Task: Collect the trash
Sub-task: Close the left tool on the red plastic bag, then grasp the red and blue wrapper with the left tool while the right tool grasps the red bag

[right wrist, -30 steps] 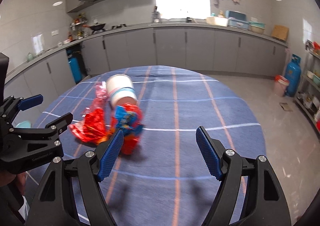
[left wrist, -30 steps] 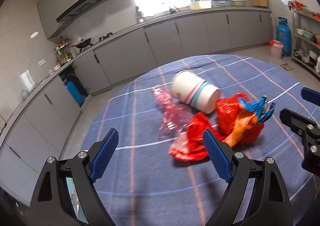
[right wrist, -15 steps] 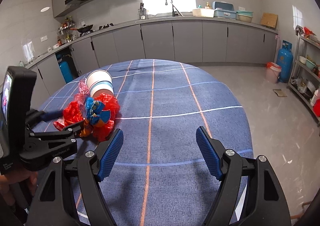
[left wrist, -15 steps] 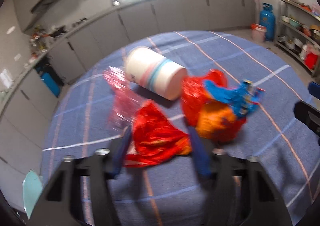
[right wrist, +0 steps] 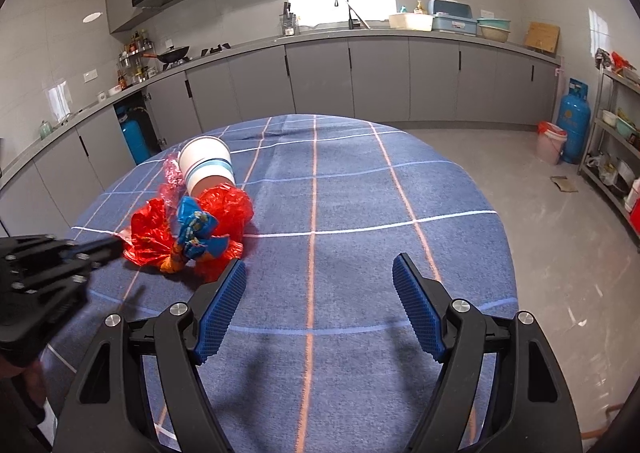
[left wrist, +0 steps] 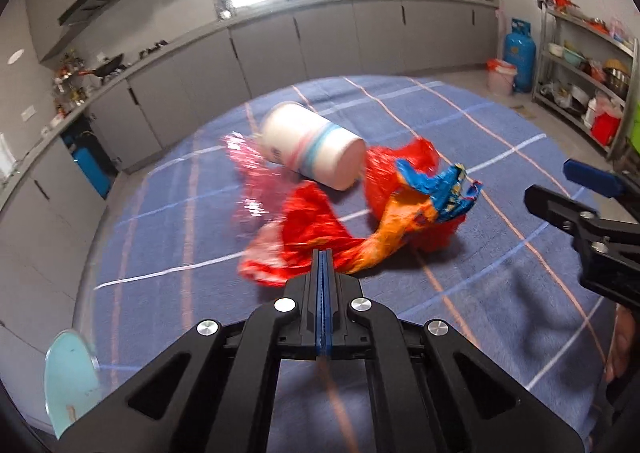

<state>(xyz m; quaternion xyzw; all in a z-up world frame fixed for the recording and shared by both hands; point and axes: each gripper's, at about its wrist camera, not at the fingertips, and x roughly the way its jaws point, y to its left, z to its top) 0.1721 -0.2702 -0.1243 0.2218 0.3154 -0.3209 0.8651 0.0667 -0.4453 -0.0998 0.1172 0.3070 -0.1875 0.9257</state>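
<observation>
Both jaws of the left gripper (left wrist: 322, 253) are pressed together on the red wrapper (left wrist: 304, 241); cup (left wrist: 310, 151) lies beyond. Right gripper (right wrist: 318, 281) spread wide over cloth (right wrist: 360, 213), wrappers left of its jaws.

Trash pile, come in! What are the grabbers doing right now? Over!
Left gripper shut on red wrapper. Right gripper open, empty. Paper cup tipped beside the pile. Nothing blocking.

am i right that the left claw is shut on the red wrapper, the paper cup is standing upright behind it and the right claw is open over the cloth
Not quite. The paper cup is lying on its side, not upright, as the left wrist view shows. The rest holds: the left claw is shut on the edge of the red wrapper, and the right claw is open over the tablecloth.
</observation>
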